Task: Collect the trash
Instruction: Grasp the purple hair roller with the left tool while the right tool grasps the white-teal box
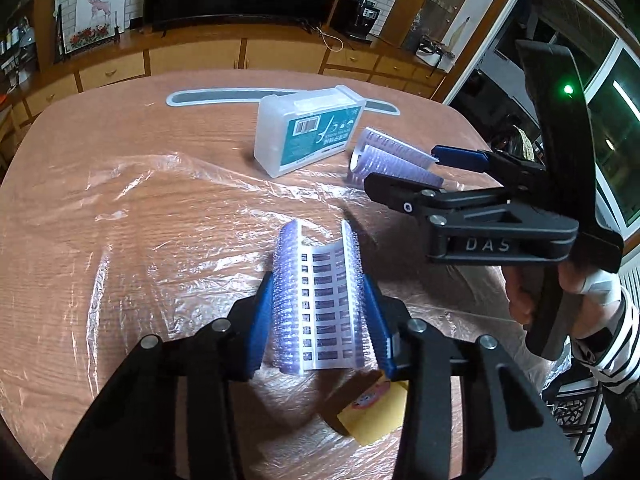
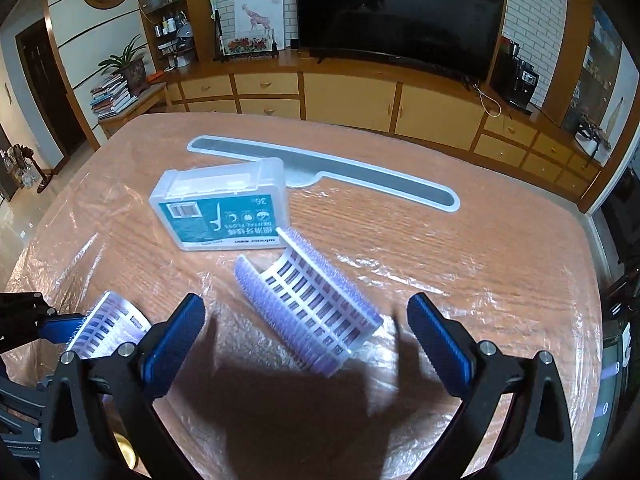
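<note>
My left gripper (image 1: pixel 320 292) is shut on a curved purple plastic strip with dark barcode marks (image 1: pixel 320 300), held above the table. It also shows at the lower left of the right wrist view (image 2: pixel 104 328). A second such strip (image 2: pixel 308 304) lies on the table between my right gripper's open blue pads (image 2: pixel 176 336). My right gripper (image 2: pixel 306 320) is open around it, apart from it. In the left wrist view that strip (image 1: pixel 392 156) sits at the tip of the right gripper (image 1: pixel 404 176).
A clear dental floss box with a teal label (image 2: pixel 224 204) and a long grey plastic tray (image 2: pixel 320 172) lie farther back on the plastic-covered wooden table (image 2: pixel 480 280). A yellow packet (image 1: pixel 376 412) lies under my left gripper. Cabinets and a TV stand behind.
</note>
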Tool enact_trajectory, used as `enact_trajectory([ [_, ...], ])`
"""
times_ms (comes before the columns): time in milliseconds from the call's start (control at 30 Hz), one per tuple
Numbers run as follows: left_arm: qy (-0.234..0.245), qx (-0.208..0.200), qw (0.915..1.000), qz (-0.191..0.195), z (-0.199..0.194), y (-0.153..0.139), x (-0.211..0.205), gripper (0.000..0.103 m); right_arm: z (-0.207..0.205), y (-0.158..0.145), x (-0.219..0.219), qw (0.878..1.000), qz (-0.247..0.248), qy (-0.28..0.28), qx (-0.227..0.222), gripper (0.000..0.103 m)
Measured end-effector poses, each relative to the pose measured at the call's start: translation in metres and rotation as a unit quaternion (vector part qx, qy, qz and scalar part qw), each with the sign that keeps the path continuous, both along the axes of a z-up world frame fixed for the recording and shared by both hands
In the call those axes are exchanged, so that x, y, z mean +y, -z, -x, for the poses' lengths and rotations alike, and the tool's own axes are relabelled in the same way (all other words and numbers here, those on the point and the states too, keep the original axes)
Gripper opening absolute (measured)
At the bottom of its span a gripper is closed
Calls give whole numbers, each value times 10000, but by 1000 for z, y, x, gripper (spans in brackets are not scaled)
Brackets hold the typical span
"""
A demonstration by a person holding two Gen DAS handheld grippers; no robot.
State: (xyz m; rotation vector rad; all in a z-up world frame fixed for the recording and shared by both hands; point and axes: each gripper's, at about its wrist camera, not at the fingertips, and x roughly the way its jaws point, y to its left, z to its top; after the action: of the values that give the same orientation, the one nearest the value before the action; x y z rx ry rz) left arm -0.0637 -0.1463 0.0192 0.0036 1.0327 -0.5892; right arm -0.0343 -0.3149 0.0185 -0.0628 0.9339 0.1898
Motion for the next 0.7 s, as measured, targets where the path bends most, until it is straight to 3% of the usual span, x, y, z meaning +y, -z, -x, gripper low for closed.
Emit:
enact_trajectory([
  [267,-62,12,10000,34,1,-1,5,44,-9,1,3,9999,53,-109,54,99],
  [433,-103,-8,9999,44,2,-3,10,44,-15,-13,10,9998,-74,-184,-88,99],
  [700,-241,-68,9997,74,6,-8,25,44,-34,-24,47,9988,-232,-417,-122,99],
])
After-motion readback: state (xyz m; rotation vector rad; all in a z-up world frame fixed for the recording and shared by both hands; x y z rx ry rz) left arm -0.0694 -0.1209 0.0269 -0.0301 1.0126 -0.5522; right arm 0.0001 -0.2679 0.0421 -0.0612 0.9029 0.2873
